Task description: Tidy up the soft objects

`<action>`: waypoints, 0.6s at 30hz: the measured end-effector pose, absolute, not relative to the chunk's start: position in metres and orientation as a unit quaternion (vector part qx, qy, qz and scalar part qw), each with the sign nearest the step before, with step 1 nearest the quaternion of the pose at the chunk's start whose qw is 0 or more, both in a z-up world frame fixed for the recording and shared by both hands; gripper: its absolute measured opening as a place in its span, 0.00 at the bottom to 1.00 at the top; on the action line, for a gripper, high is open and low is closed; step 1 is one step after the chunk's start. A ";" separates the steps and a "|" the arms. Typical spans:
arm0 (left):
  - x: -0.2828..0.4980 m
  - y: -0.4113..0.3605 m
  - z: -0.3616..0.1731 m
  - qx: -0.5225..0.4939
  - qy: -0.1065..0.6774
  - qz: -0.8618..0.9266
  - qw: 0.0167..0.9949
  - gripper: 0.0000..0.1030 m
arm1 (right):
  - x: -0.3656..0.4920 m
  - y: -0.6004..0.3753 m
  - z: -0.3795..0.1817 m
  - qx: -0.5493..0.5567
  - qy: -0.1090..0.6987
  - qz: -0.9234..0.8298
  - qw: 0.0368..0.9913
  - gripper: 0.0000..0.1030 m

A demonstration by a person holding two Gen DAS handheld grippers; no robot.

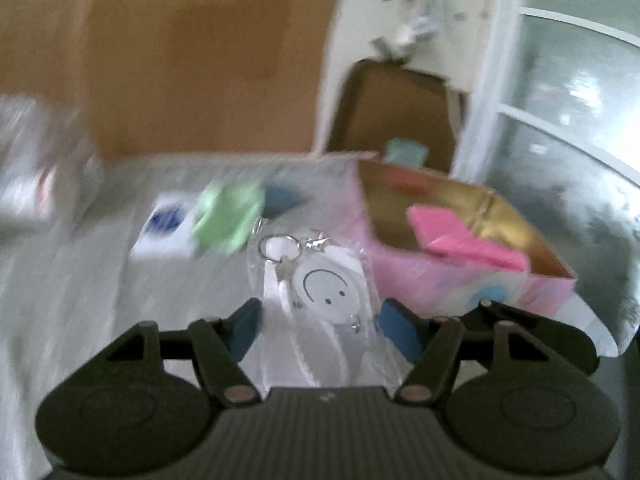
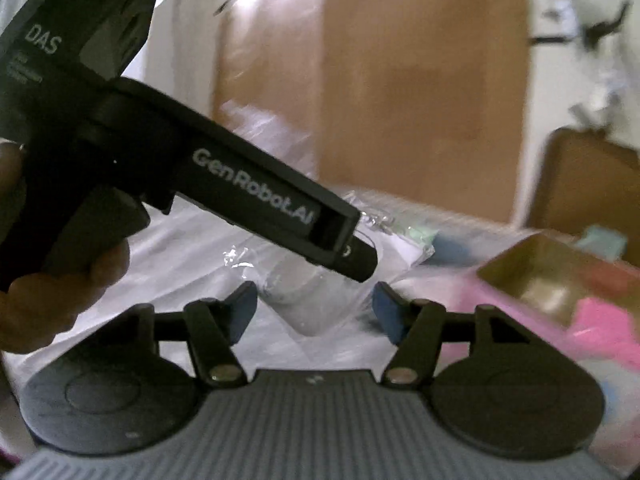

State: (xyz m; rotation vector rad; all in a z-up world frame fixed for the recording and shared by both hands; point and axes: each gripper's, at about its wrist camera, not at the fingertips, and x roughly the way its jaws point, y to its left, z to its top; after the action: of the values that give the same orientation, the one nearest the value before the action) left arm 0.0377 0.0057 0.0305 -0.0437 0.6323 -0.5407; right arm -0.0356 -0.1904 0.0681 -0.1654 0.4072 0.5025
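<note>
A clear bag with a white smiley-face keychain (image 1: 324, 288) sits between the blue pads (image 1: 244, 328) of my left gripper (image 1: 320, 324). It looks sharp against the smeared table and the pads touch its sides, so the gripper is shut on it. In the right wrist view the left gripper (image 2: 360, 264) crosses from the upper left, held by a person's hand (image 2: 60, 280). Clear plastic (image 2: 308, 296) fills the gap of my right gripper (image 2: 314, 308); I cannot tell whether those pads press on it. A pink box with a gold inside (image 1: 440, 280) holds a pink cloth (image 1: 460, 236).
On the pale table cover (image 1: 80, 280) lie a green soft piece (image 1: 228, 216), a white card with blue print (image 1: 168, 224) and a blue item (image 1: 280, 198). A big cardboard box (image 1: 200, 60) and a smaller brown box (image 1: 396, 112) stand behind. The pink box (image 2: 500, 312) sits at my right.
</note>
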 end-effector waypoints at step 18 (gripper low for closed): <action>0.106 -0.214 0.038 0.094 0.274 -0.347 0.892 0.73 | 0.024 -0.342 0.054 0.018 0.218 0.010 0.976 0.67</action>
State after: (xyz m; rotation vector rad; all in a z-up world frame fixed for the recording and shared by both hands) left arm 0.1061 -0.2138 0.0379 0.1954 0.5694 -0.7206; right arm 0.0239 -0.3420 0.0542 0.0361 0.4388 0.0193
